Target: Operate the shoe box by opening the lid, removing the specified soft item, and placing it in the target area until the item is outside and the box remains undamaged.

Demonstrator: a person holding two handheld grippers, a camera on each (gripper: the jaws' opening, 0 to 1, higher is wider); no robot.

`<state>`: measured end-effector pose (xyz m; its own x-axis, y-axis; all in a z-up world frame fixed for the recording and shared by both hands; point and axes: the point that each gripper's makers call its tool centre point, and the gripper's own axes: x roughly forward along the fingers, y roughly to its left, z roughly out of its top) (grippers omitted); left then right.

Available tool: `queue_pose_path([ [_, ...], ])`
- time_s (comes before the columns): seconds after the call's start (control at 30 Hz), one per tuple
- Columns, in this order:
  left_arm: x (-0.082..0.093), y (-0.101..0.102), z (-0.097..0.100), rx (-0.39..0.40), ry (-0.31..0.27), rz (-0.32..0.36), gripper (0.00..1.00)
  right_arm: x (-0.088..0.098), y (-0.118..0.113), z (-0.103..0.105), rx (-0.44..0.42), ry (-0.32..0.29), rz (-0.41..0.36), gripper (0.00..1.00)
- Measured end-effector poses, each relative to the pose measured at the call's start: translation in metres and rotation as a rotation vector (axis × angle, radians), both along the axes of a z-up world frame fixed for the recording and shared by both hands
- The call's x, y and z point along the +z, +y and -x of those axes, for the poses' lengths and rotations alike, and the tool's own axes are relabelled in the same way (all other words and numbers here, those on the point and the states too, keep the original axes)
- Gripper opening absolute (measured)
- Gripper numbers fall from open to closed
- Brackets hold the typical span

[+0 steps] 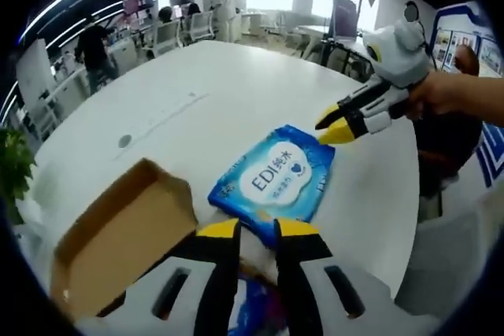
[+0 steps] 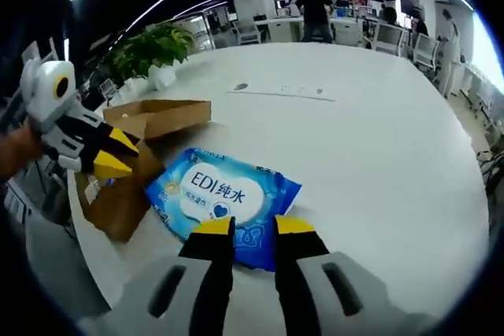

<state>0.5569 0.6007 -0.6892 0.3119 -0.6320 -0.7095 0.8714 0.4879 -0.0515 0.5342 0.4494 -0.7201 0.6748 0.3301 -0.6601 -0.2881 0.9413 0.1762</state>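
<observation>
The blue pack of wet wipes (image 1: 274,173) lies flat on the white table (image 1: 197,92), out of the shoe box (image 1: 118,234), which sits open just beside it.

In the left gripper view my left gripper (image 1: 257,231) rises from the bottom with its yellow-tipped jaws a little apart, over the near edge of the pack; I cannot tell whether they touch it, but they hold nothing. My right gripper (image 1: 335,125) comes in from the right, held in my hand (image 1: 441,92), its yellow tips near the far corner of the pack and slightly parted.

In the right gripper view my right gripper (image 2: 253,226) stands loose over the pack's near edge (image 2: 224,194), with a narrow gap between the jaws and nothing between them. The left gripper (image 2: 114,155) shows at the left, over the brown box (image 2: 150,120), whose lid stands open. The box looks whole, with no tears that I can see.

A potted plant (image 2: 150,49) stands at the far edge of the table, beyond the box. People (image 2: 315,5) and desks stand in the office behind.
</observation>
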Motion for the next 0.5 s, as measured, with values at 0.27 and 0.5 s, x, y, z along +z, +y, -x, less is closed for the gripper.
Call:
queue_pose_path([
  [0.27, 0.03, 0.039, 0.015, 0.054, -0.012, 0.042, 0.22, 0.035, 0.023, 0.013, 0.1, -0.048, 0.03, 0.25],
  [0.5, 0.037, 0.086, 0.015, 0.147, -0.019, 0.03, 0.24, 0.055, 0.049, 0.023, 0.208, -0.067, 0.07, 0.29],
])
